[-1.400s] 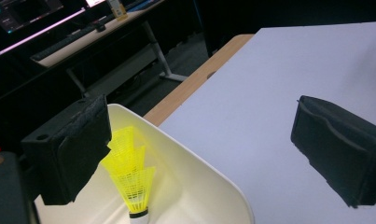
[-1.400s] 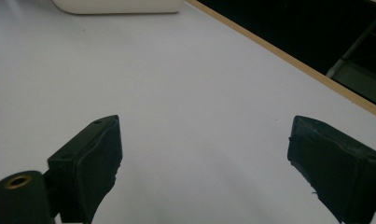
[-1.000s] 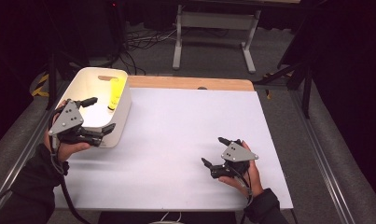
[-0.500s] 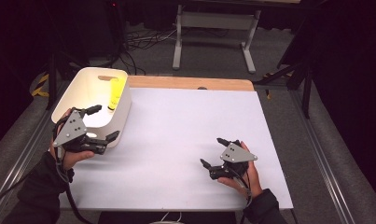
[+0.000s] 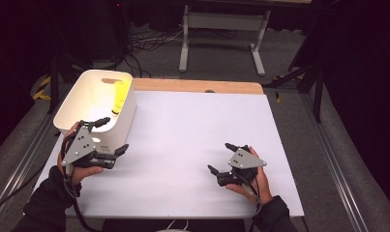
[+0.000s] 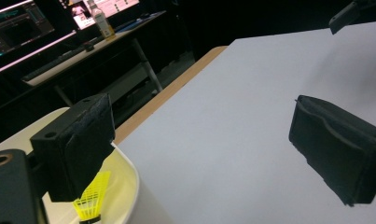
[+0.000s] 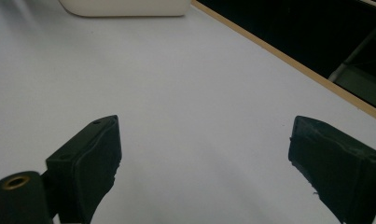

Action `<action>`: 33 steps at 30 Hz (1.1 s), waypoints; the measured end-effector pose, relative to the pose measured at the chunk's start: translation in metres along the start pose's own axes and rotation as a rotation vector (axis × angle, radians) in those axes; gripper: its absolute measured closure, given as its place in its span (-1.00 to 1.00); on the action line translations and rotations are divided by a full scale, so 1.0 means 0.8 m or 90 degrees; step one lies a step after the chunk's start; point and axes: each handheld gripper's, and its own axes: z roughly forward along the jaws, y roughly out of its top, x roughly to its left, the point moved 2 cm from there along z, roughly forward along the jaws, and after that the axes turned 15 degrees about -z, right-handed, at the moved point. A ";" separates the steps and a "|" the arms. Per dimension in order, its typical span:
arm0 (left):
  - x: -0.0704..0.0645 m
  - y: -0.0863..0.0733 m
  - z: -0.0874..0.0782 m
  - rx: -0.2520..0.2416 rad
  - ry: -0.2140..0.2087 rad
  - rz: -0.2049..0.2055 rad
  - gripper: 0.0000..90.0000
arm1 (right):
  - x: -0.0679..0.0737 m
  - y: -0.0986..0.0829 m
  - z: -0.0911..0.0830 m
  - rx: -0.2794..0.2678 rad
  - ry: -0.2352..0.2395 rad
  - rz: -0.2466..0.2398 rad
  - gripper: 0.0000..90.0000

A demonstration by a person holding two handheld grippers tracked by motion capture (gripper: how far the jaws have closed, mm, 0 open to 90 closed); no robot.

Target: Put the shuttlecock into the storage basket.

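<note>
Only the white bin [image 5: 86, 104] interrupts the bare table [image 5: 192, 135]

Left gripper [image 5: 112, 135] held low in the left hand [image 5: 76, 169], jaws wide apart and empty, right gripper [image 5: 221, 158] held in the right hand [image 5: 253, 181], jaws also spread wide, both forearms coming from the bottom edge

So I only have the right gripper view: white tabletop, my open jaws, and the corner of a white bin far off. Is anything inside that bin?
Observer: Yes, a yellow plastic shuttlecock lies in the white plastic bin, against its right wall.
Operator: Where is the left gripper?
Observer: The left gripper is at the bin's near right corner, jaws apart, holding nothing.
Operator: And the right gripper relative to the bin?
Observer: The right gripper sits low over bare tabletop, well right of the bin.
</note>
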 end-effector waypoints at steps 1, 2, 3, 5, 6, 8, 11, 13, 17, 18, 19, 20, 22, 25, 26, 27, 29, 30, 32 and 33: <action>-0.001 -0.001 0.000 0.002 0.001 0.002 -0.83 | 0.001 0.000 0.000 -0.001 0.000 0.000 -0.76; -0.002 -0.002 0.001 0.002 -0.002 0.002 -0.83 | 0.001 0.000 0.000 -0.001 0.001 0.001 -0.76; -0.003 -0.003 0.001 0.002 -0.003 0.004 -0.83 | 0.001 0.001 0.000 -0.001 0.001 -0.002 -0.76; -0.006 -0.006 0.002 0.006 -0.006 0.004 -0.83 | 0.001 0.001 0.000 -0.001 0.001 -0.003 -0.76; -0.007 -0.008 0.002 0.008 -0.009 0.005 -0.83 | 0.001 0.001 0.000 -0.002 0.003 -0.003 -0.76; -0.009 -0.012 0.005 0.014 -0.011 0.005 -0.83 | 0.002 0.001 0.000 0.000 0.005 -0.004 -0.76; -0.012 -0.019 0.008 0.020 -0.017 0.007 -0.83 | 0.005 0.001 0.000 0.006 0.002 -0.012 -0.76; -0.014 -0.023 0.010 0.026 -0.020 0.009 -0.84 | 0.005 0.001 0.000 0.006 0.002 -0.017 -0.76; -0.021 -0.034 0.017 0.045 -0.018 0.014 -0.84 | 0.007 0.001 0.001 0.007 0.004 -0.020 -0.76; -0.022 -0.036 0.018 0.048 -0.017 0.014 -0.83 | 0.008 0.002 0.001 0.008 0.005 -0.021 -0.76; -0.023 -0.038 0.019 0.051 -0.020 0.012 -0.83 | 0.008 0.002 0.001 0.010 0.004 -0.024 -0.76; -0.024 -0.042 0.020 0.054 -0.022 0.011 -0.83 | 0.009 0.002 0.001 0.010 0.004 -0.025 -0.76; -0.026 -0.047 0.021 0.057 -0.026 0.006 -0.83 | 0.010 0.002 0.001 0.009 0.005 -0.024 -0.76; -0.029 -0.056 0.022 0.065 -0.028 0.005 -0.83 | 0.011 0.002 0.002 0.008 0.007 -0.026 -0.76; -0.030 -0.059 0.022 0.068 -0.031 0.002 -0.83 | 0.012 0.002 0.002 0.008 0.008 -0.026 -0.76; -0.030 -0.061 0.022 0.071 -0.031 0.002 -0.83 | 0.012 0.002 0.002 0.009 0.009 -0.028 -0.76; -0.031 -0.065 0.022 0.075 -0.035 0.000 -0.83 | 0.013 0.002 0.002 0.008 0.009 -0.028 -0.76; -0.032 -0.067 0.022 0.079 -0.036 0.000 -0.83 | 0.014 0.002 0.001 0.008 0.009 -0.028 -0.76; -0.033 -0.070 0.022 0.085 -0.038 0.000 -0.83 | 0.014 0.001 0.000 0.006 0.008 -0.026 -0.76; -0.033 -0.072 0.022 0.089 -0.039 -0.003 -0.83 | 0.014 0.001 0.000 0.006 0.007 -0.024 -0.76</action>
